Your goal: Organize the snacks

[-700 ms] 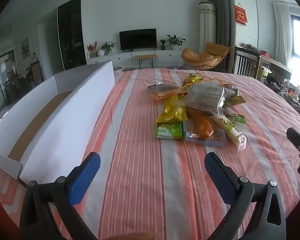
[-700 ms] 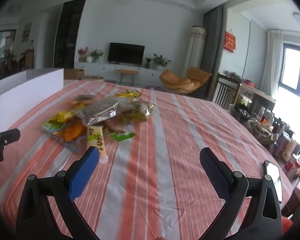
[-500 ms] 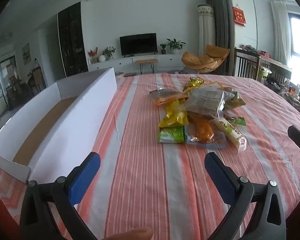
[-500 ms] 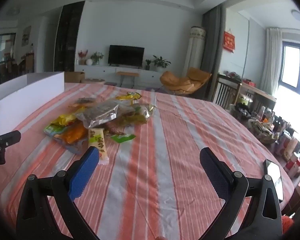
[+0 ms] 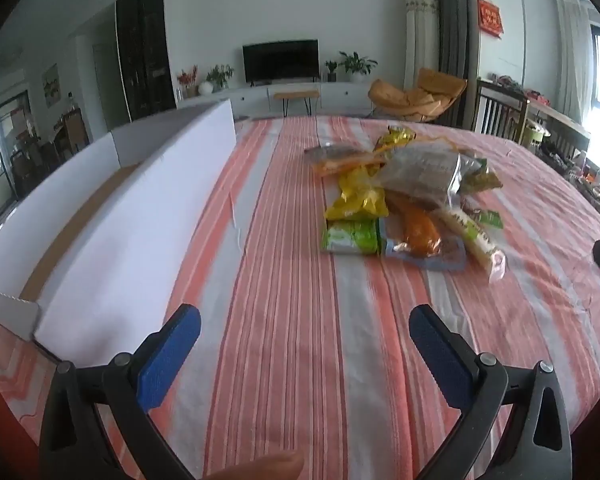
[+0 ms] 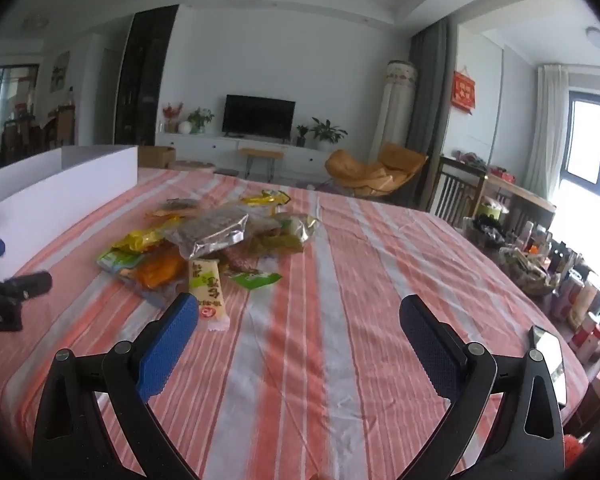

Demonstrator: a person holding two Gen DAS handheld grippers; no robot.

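A pile of snack packets [image 5: 404, 196] lies mid-table on the striped cloth; it also shows in the right wrist view [image 6: 204, 244]. It holds a silver bag [image 5: 424, 174], a yellow packet [image 5: 356, 200], a green packet [image 5: 350, 236], an orange one [image 5: 418, 230] and a white stick pack [image 6: 206, 288]. A long white box [image 5: 112, 216], open on top, lies along the table's left side. My left gripper [image 5: 304, 356] is open and empty, above the cloth short of the pile. My right gripper [image 6: 298, 340] is open and empty, right of the pile.
The table's right edge is near a phone [image 6: 548, 356] and several jars and bottles [image 6: 580, 300] beyond it. Wooden chairs [image 5: 500, 112] stand at the far right. The striped tablecloth [image 6: 340, 280] covers the table.
Both grippers have moved slightly closer to the pile of snacks and stay open. Nothing on the table has moved.
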